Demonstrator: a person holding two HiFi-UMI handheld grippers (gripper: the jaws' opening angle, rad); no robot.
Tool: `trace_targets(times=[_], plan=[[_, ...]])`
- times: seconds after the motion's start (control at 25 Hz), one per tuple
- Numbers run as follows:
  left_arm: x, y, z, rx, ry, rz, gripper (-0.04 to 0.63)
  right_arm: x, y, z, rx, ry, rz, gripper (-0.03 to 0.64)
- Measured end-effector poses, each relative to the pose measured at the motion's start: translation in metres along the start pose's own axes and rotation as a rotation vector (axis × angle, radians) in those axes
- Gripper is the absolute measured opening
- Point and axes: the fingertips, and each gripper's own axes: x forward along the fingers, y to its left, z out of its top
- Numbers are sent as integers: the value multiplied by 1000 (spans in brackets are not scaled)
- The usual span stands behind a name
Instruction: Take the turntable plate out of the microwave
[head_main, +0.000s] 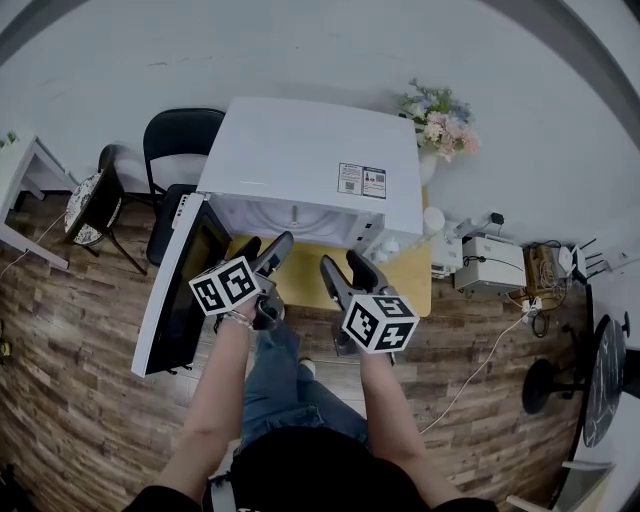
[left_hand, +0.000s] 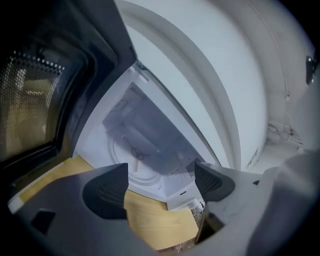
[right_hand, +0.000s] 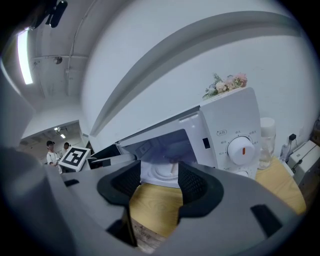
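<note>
A white microwave (head_main: 310, 160) stands on a yellow tabletop (head_main: 300, 290), its door (head_main: 180, 285) swung wide open to the left. The glass turntable plate (left_hand: 142, 170) lies flat on the cavity floor; it also shows as the plate (right_hand: 162, 175) in the right gripper view. The head view hides it under the microwave's top. My left gripper (head_main: 268, 250) hovers in front of the opening's left half, open and empty, left gripper (left_hand: 160, 182) rolled to one side. My right gripper (head_main: 343, 265) hangs before the opening's right half, right gripper (right_hand: 161, 182) open with nothing between the pads.
The control panel with its dial (right_hand: 241, 149) is right of the cavity. A clear bottle (right_hand: 266, 140) and a flower vase (head_main: 440, 120) stand beside the microwave. A white device (head_main: 490, 262) with cables sits farther right. A black chair (head_main: 180, 140) is behind the door.
</note>
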Motion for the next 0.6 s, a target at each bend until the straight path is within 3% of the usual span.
trace_targets(times=[0.24,0.4,0.6], plan=[[26,19,-2,-84,30,29,411,11,-6,-8,44,13,-3,241],[36,38,-7,-227,22,55,412,16,-6,-12,27,33,0,241],[51,54,-7,-419,-30,23,411,19,-13,-7,18,40,-14,241]])
